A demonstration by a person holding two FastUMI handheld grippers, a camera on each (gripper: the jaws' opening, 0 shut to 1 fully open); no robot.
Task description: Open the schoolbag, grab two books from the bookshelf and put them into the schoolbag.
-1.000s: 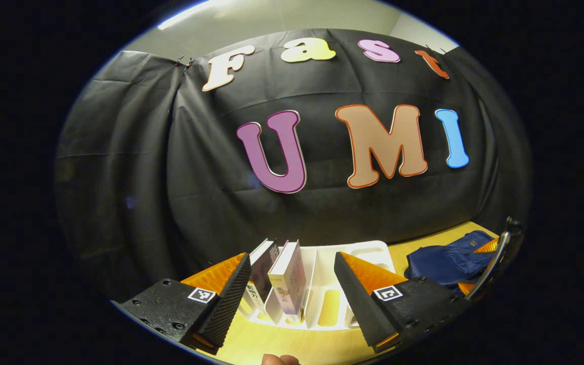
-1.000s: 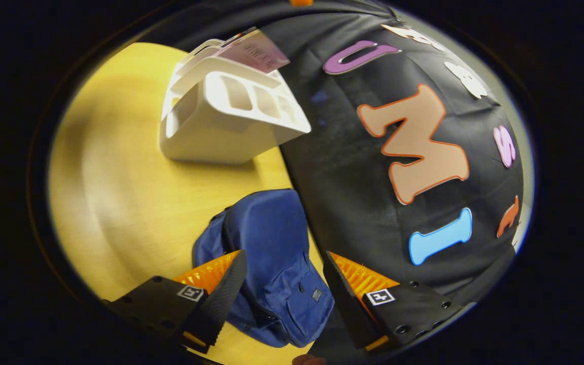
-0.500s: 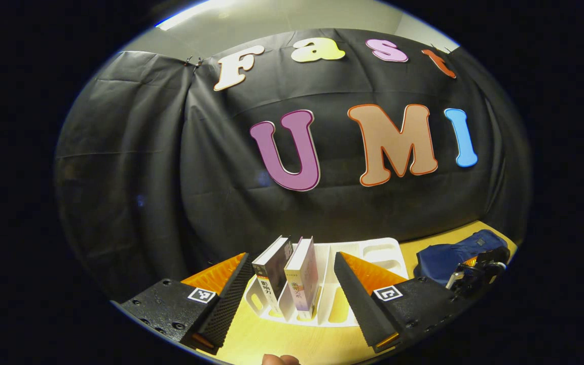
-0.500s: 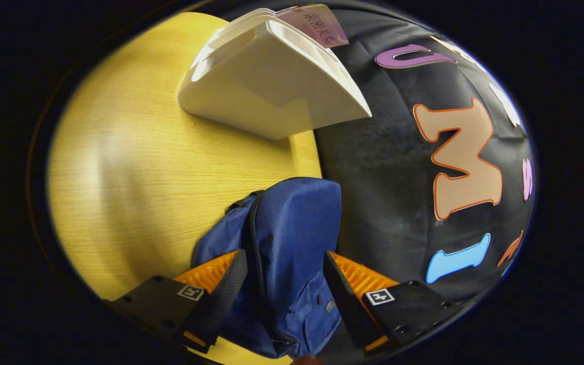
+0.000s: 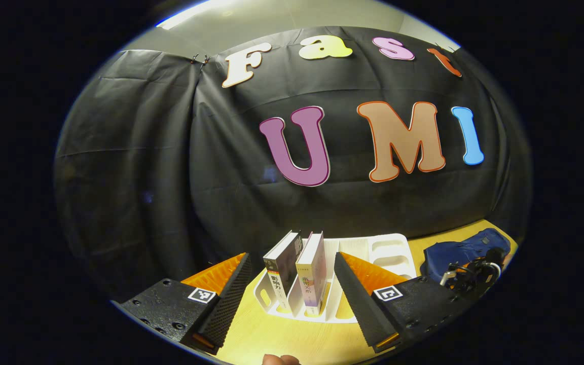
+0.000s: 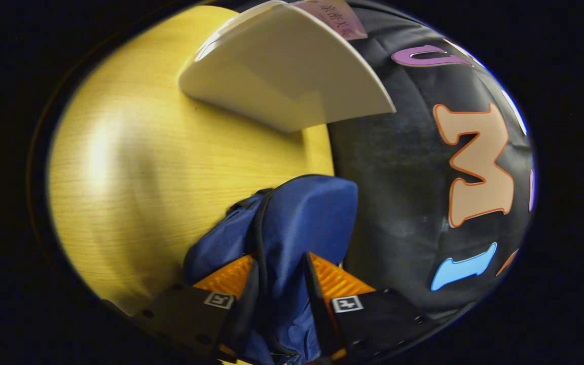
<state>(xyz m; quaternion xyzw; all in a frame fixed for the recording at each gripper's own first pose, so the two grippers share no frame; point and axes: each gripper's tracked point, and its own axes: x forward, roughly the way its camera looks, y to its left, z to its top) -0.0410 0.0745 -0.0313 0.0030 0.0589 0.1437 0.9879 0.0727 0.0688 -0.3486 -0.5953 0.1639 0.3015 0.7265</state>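
Left gripper (image 5: 292, 294) held low over the yellow tabletop (image 5: 292, 342), jaws spread wide with nothing between them, aimed at the white bookshelf (image 5: 373, 248). Two books standing upright side by side in its slots: a dark book (image 5: 282, 266) on the left, a pale book (image 5: 312, 271) just beside it. Blue schoolbag (image 6: 302, 213) lying on the tabletop near the black cloth wall, to the right of the bookshelf. Right gripper (image 6: 281, 299) down on the schoolbag, jaws narrowed and pinching a fold of its blue fabric along the zipper line.
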